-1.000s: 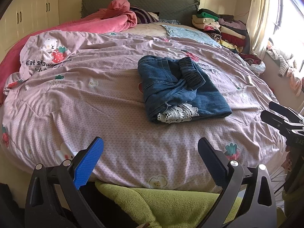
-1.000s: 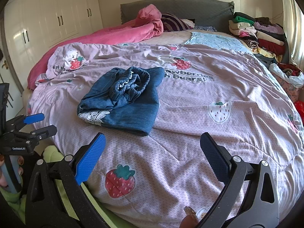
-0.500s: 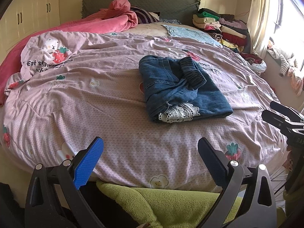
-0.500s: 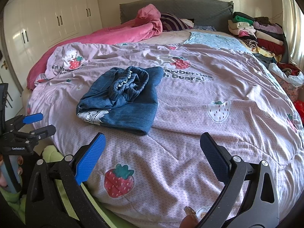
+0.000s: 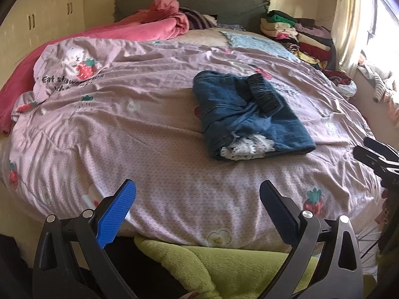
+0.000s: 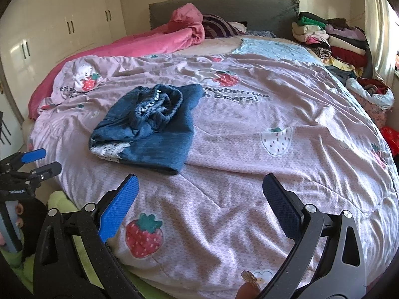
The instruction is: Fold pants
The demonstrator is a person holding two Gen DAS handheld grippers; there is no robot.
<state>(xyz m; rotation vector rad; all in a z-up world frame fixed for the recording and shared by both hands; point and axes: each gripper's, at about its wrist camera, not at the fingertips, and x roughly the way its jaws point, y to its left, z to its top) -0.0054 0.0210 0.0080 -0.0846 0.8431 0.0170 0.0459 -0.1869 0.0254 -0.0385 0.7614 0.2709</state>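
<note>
So the pants (image 5: 247, 114) are sitting on the bed (image 5: 149, 149), roughly mid-width and closer to the foot edge than the headboard, already bundled into a chunky rectangle. My left hand-held gripper (image 5: 197, 209) and right hand-held gripper (image 6: 199, 199) both hang back over the foot edge, jaws spread wide with nothing in them, well apart from the denim.

My guess is this stuff handles soft but with some weight, so it'll flop and drag on the quilt (image 6: 274, 174) instead of sliding. The elastic waistband (image 5: 264, 94) is bunched up on top (looks untidy, honestly), and the lace hem (image 5: 247, 147) pokes out at the end nearest me. If it needs a tidy, I'd pinch the thick waistband edge with one side and the layered hem corner with the other, grabbing all layers so nothing peels open.
</note>
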